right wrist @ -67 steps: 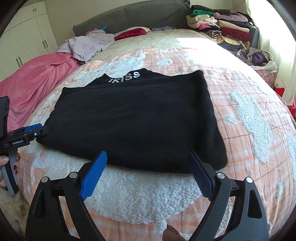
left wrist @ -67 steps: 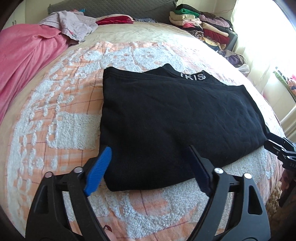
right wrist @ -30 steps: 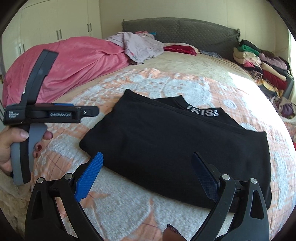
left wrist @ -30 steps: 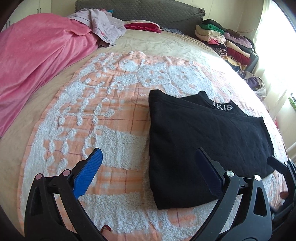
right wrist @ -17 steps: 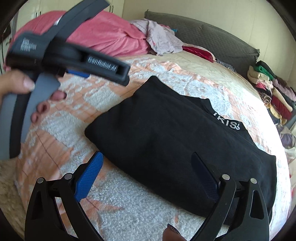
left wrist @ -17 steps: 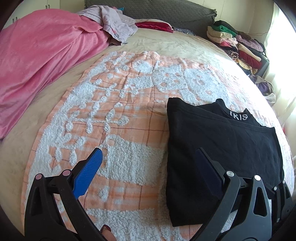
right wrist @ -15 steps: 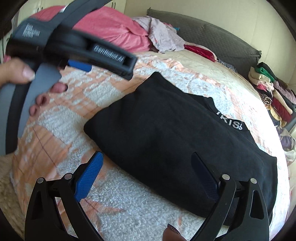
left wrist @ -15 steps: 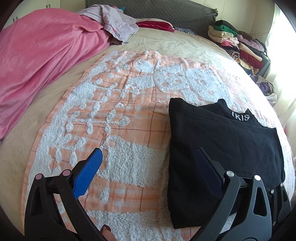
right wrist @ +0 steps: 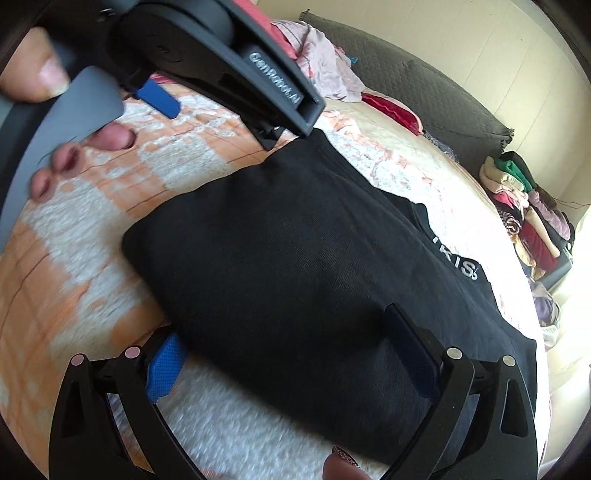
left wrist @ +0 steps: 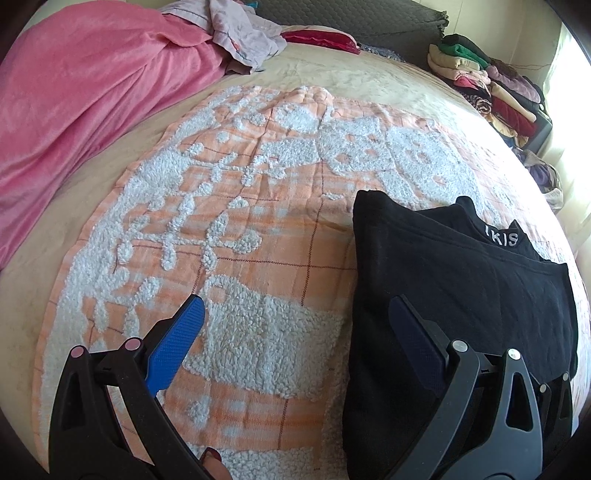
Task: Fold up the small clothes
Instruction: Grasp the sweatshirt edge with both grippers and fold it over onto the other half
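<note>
- Only the right wrist view shows the hand [right wrist: 55,122] gripping the left gripper [left wrist: 295,332].
- One folded black garment [left wrist: 454,295] at three o'clock.
- Both grippers' jaws spread; right gripper [right wrist: 284,343] empty.

An orange-and-white tufted blanket with a thin brown grid pattern [left wrist: 258,229] lay flat across the beige bed cover [left wrist: 369,77]. A bright pink plush blanket [left wrist: 85,96] was heaped along the left edge of the bed. A crumpled pale lilac garment [left wrist: 240,33] rested on the upper end of the pink blanket. A dark red folded cloth [left wrist: 321,37] lay just beside the lilac garment, near the grey quilted headboard [right wrist: 424,88]. A tall stack of folded clothes in green, cream, pink and dark red [left wrist: 487,88] stood at the far right corner of the bed. Below that stack, purple and grey items [left wrist: 543,173] lay in a loose pile.
</note>
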`<control>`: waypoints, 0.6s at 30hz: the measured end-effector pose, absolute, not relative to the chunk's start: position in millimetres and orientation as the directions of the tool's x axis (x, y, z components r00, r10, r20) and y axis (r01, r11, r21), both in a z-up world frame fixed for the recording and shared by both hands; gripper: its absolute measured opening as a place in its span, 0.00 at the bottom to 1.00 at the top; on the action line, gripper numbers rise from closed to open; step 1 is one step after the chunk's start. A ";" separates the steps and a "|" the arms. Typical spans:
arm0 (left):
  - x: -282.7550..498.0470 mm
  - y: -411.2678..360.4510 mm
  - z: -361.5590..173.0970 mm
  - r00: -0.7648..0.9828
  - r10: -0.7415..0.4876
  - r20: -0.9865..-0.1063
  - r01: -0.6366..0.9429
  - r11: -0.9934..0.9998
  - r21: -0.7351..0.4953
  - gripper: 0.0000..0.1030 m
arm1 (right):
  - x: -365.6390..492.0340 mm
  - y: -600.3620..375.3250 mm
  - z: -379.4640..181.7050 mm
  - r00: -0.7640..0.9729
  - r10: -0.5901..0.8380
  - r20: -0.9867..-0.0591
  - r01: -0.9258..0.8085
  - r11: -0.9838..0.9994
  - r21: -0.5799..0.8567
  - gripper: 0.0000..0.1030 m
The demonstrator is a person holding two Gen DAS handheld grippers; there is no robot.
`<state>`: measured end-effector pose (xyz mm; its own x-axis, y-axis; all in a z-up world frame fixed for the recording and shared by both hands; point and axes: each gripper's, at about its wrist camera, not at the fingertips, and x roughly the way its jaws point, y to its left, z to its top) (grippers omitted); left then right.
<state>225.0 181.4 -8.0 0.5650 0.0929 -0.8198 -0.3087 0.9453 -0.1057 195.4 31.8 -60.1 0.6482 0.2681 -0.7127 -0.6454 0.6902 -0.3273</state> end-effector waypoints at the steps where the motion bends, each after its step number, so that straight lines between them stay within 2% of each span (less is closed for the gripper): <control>1: 226.2 182.2 -9.2 0.562 0.089 -0.822 -0.312 0.944 -0.111 0.91 | 197.1 33.1 -59.6 0.657 0.263 -0.707 -0.638 0.693 -0.336 0.95; 4: 229.4 184.3 -12.0 0.556 0.078 -0.828 -0.318 0.940 -0.125 0.91 | 199.5 34.1 -55.4 0.708 0.247 -0.662 -0.602 0.701 -0.383 0.92; 6: 230.9 185.4 -12.8 0.555 0.074 -0.829 -0.319 0.939 -0.129 0.91 | 196.9 31.6 -51.7 0.714 0.273 -0.645 -0.610 0.696 -0.380 0.79; 9: 233.0 185.7 -12.5 0.556 0.067 -0.828 -0.319 0.938 -0.138 0.91 | 186.6 28.4 -45.6 0.718 0.322 -0.616 -0.628 0.681 -0.376 0.50; 10: 233.8 185.5 -12.1 0.557 0.061 -0.828 -0.317 0.938 -0.143 0.91 | 183.3 27.9 -43.4 0.722 0.332 -0.606 -0.630 0.678 -0.379 0.36; 11: 234.5 185.1 -11.2 0.559 0.056 -0.827 -0.314 0.938 -0.149 0.91 | 180.9 26.7 -41.4 0.733 0.332 -0.594 -0.622 0.682 -0.386 0.30; 14: 236.2 182.9 -9.1 0.565 0.031 -0.825 -0.303 0.937 -0.172 0.91 | 176.0 20.7 -33.7 0.732 0.350 -0.584 -0.620 0.697 -0.359 0.21; 18: 239.1 177.6 -7.3 0.565 -0.030 -0.825 -0.277 0.934 -0.223 0.91 | 173.4 12.3 -25.8 0.741 0.364 -0.564 -0.614 0.708 -0.350 0.19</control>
<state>239.1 177.6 -7.3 0.5646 -0.0295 -0.8248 -0.2773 0.9345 -0.2233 173.4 12.3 -25.8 0.7415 0.3638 -0.5638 -0.6136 0.7077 -0.3503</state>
